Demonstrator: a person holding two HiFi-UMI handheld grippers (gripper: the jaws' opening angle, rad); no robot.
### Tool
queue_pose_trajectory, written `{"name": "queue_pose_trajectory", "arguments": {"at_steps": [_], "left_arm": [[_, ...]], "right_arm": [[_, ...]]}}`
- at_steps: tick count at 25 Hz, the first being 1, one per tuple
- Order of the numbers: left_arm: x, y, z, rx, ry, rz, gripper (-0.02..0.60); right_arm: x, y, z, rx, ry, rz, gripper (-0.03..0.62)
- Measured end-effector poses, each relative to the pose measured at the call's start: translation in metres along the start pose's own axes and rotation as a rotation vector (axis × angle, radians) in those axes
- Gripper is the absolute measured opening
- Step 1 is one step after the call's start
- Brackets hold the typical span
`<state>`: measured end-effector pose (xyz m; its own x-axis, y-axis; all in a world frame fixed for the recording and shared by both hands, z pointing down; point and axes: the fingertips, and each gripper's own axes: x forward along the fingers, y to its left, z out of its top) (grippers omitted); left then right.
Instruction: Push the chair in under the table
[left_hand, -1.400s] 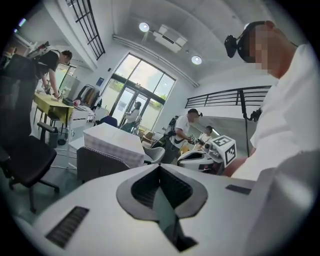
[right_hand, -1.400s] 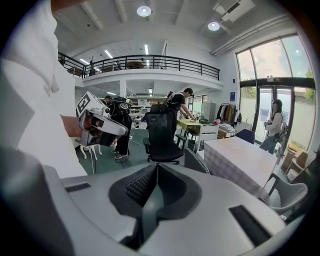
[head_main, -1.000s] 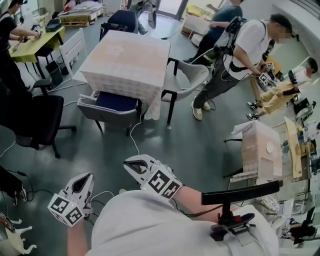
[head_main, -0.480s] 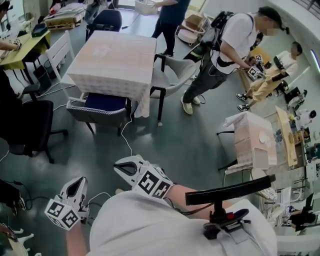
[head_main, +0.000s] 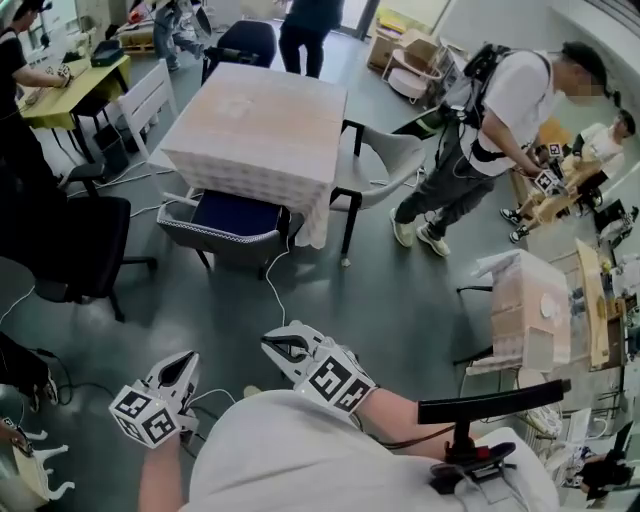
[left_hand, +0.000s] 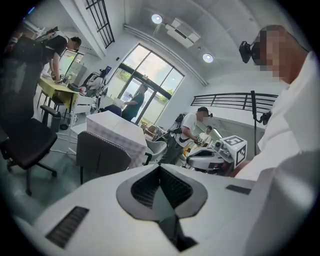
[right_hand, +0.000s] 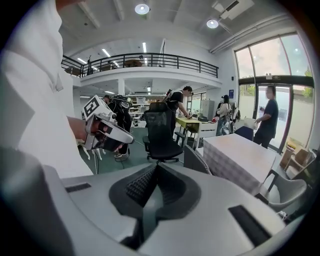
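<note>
The square table (head_main: 255, 125) with a pale cloth stands well ahead of me. On its near side sits the grey chair (head_main: 222, 222) with a blue seat, partly under the table edge. My left gripper (head_main: 187, 358) and right gripper (head_main: 272, 343) hang low in front of my body, far short of the chair, both shut and empty. In the left gripper view the shut gripper (left_hand: 160, 167) points toward the chair's back (left_hand: 100, 155) and the table (left_hand: 117, 131). The right gripper view shows the shut gripper (right_hand: 156, 167), with the chair (right_hand: 197, 160) and the table (right_hand: 240, 157) beyond it.
A black office chair (head_main: 80, 240) stands to the left and a pale plastic chair (head_main: 385, 160) at the table's right side. A white cable (head_main: 270, 285) runs across the floor toward the grey chair. A person with a backpack (head_main: 500, 110) bends at right, near a small covered table (head_main: 525, 310).
Both grippers have sunk a little and stay shut. The grey chair has not moved. People beyond the table have walked on.
</note>
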<state>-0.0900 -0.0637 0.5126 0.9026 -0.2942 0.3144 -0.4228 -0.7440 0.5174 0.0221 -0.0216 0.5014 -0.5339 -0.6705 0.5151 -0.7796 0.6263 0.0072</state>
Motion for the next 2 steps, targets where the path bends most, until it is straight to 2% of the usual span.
{"name": "queue_pose_trajectory", "arguments": {"at_steps": [2], "left_arm": [[0.022,0.002,-0.002,-0.028,0.010,-0.019,0.012]], "right_arm": [[-0.008,-0.014,-0.012,0.025,0.012,-0.025,0.014]]}}
